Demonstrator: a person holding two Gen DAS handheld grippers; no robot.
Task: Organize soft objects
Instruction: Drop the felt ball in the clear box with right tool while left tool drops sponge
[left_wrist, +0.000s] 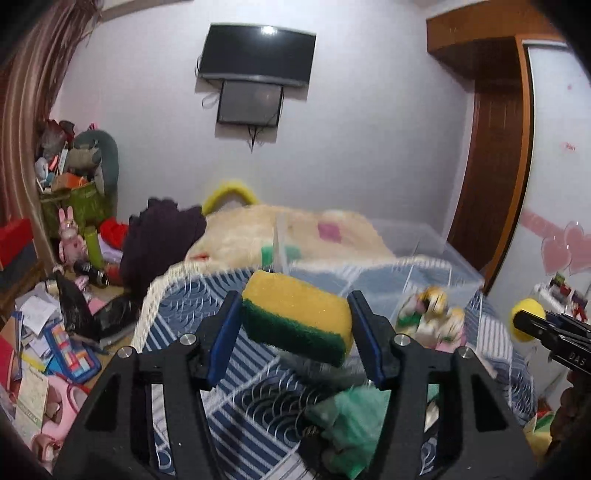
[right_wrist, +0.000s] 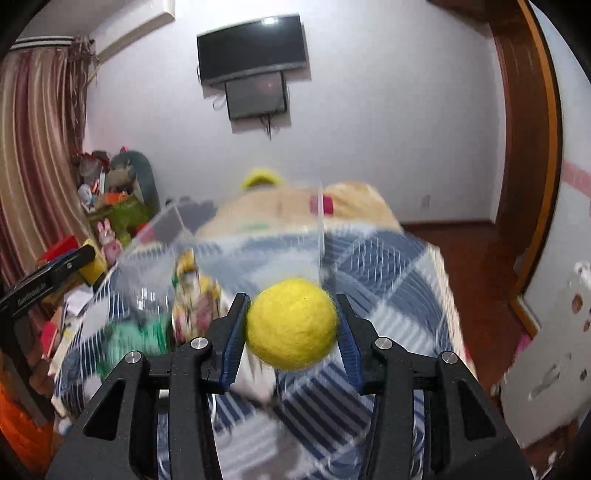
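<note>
Left gripper (left_wrist: 295, 325) clamps a yellow-green sponge (left_wrist: 297, 317) above the blue striped bedspread (left_wrist: 236, 398). Right gripper (right_wrist: 291, 328) grips a yellow felt ball (right_wrist: 291, 325), held off the bed. Only the left view shows floor clutter (left_wrist: 55, 339) hard against the bed's left edge; only the right view shows bare wood floor (right_wrist: 476, 266) past the right edge. Clear plastic bin (left_wrist: 424, 251) sits just ahead, green cloth (left_wrist: 351, 421) near.

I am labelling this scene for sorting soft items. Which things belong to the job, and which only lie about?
Job:
sponge in left claw
yellow ball in right claw
clear bin
green plush
small soft toy

Lying about:
TV
pink rabbit doll
papers
</note>
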